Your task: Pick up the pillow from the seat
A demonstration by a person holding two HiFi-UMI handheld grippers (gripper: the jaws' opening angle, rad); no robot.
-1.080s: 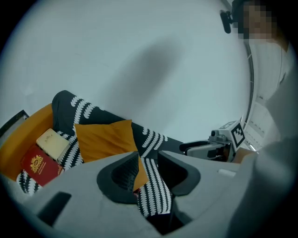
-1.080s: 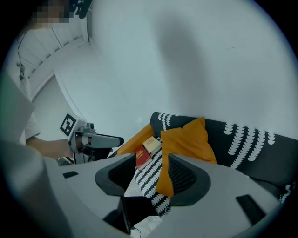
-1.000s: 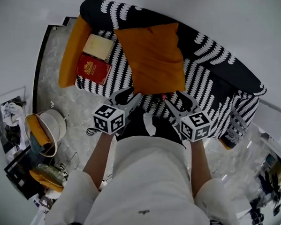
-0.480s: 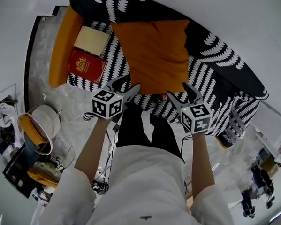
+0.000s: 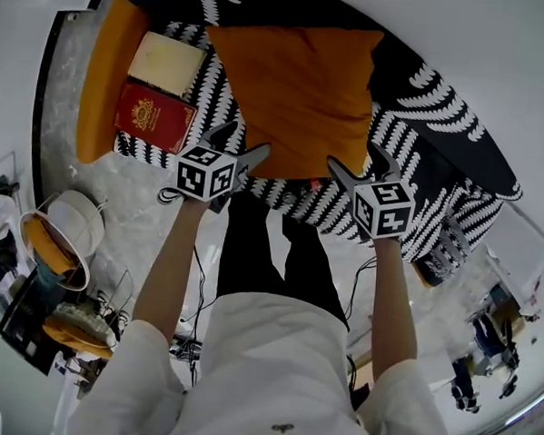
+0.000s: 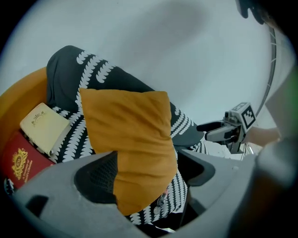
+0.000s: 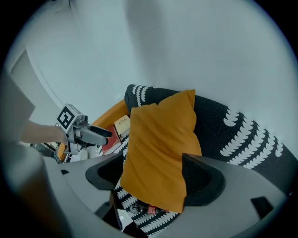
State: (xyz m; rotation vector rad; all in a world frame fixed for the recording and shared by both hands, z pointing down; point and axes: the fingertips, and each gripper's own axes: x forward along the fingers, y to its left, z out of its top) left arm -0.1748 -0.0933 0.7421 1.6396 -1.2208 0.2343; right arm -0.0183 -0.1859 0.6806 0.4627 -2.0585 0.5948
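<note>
An orange pillow (image 5: 297, 95) leans upright on a black-and-white patterned seat (image 5: 422, 138), against its back. My left gripper (image 5: 242, 140) is at the pillow's near left corner and my right gripper (image 5: 355, 159) at its near right corner. Both sets of jaws are opening, and no pad presses on the fabric. In the left gripper view the pillow's (image 6: 130, 135) lower corner shows between the jaws of the left gripper (image 6: 146, 176), and the right gripper (image 6: 228, 130) appears beyond. The right gripper view frames the pillow (image 7: 160, 148) between the jaws of the right gripper (image 7: 156, 176).
A cream book (image 5: 166, 63) and a red book (image 5: 154, 117) lie on the seat's left side beside an orange armrest (image 5: 102, 76). A white basket (image 5: 71, 238) and cables (image 5: 196, 281) are on the floor at the left. The person's legs (image 5: 270, 248) stand before the seat.
Both grippers have moved forward to the pillow's near edge and their jaws have spread wider. The seat now fills more of the head view.
</note>
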